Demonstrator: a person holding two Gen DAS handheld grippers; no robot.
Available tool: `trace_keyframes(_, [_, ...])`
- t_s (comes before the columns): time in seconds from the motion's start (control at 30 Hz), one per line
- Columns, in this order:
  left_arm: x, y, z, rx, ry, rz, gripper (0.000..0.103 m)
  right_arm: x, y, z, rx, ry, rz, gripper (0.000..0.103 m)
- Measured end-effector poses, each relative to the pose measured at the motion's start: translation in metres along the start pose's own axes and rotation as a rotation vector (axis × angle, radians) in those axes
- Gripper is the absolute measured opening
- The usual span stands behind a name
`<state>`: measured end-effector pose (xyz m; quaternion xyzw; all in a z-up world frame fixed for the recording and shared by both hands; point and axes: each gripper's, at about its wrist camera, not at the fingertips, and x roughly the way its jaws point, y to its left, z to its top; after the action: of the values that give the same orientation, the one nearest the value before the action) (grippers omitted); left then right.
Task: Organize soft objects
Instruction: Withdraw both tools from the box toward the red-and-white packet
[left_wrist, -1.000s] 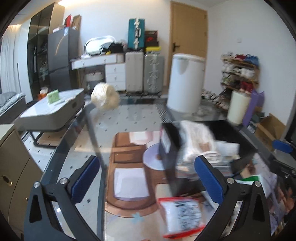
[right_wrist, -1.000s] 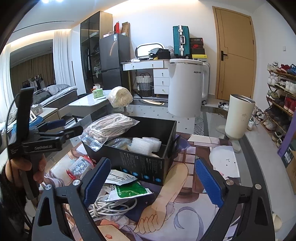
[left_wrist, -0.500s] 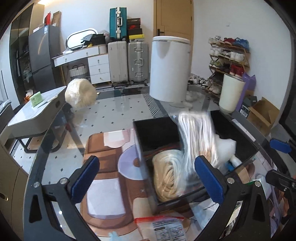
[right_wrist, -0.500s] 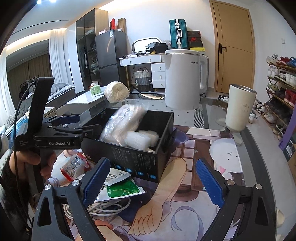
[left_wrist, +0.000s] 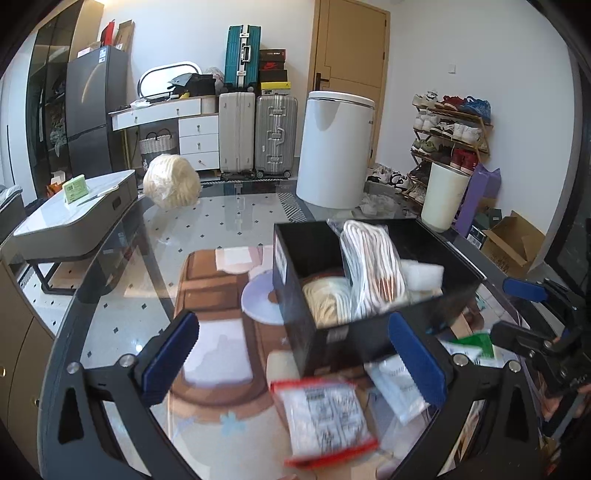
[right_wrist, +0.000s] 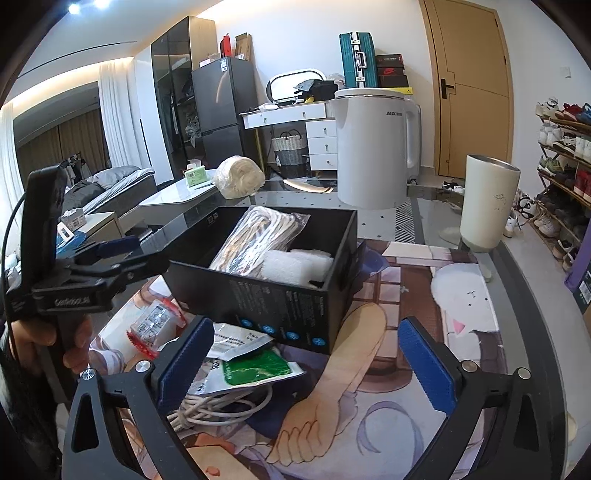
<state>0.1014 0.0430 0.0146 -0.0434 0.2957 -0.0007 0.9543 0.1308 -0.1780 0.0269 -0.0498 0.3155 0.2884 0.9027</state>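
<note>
Soft bundles of cord sat inside the black box (right_wrist: 280, 295) on the glass table (left_wrist: 236, 229): a clear bag of white cord (left_wrist: 373, 266) leaned upright in the middle, a cream coil (left_wrist: 325, 299) lay beside it, and white foam pieces (right_wrist: 291, 264) filled one corner; the left gripper (left_wrist: 291, 354) stood spread wide with nothing between its blue pads, near the box and above a red-edged packet (left_wrist: 325, 417); the right gripper (right_wrist: 306, 362) had just been opening and was spread wide too, empty, above a green packet (right_wrist: 258, 367) and a loose white cable (right_wrist: 221, 406); a round cream ball of cord (left_wrist: 171, 181) rested far back on the table.
</note>
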Motion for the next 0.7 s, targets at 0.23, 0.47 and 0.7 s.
trace_keyframes(0.23, [-0.013,0.001,-0.022,-0.03,0.031,-0.015,0.103,-0.002,0.01,-0.006,-0.022,0.022,0.006,0.102])
trace_keyframes(0.47, [-0.026,-0.004,-0.031,-0.028,0.038,-0.022,0.103,-0.009,0.013,-0.012,-0.013,0.057,0.002,0.102])
trace_keyframes(0.7, [-0.03,-0.008,-0.043,-0.022,0.059,-0.037,0.103,-0.008,0.015,-0.024,0.019,0.111,0.017,0.102])
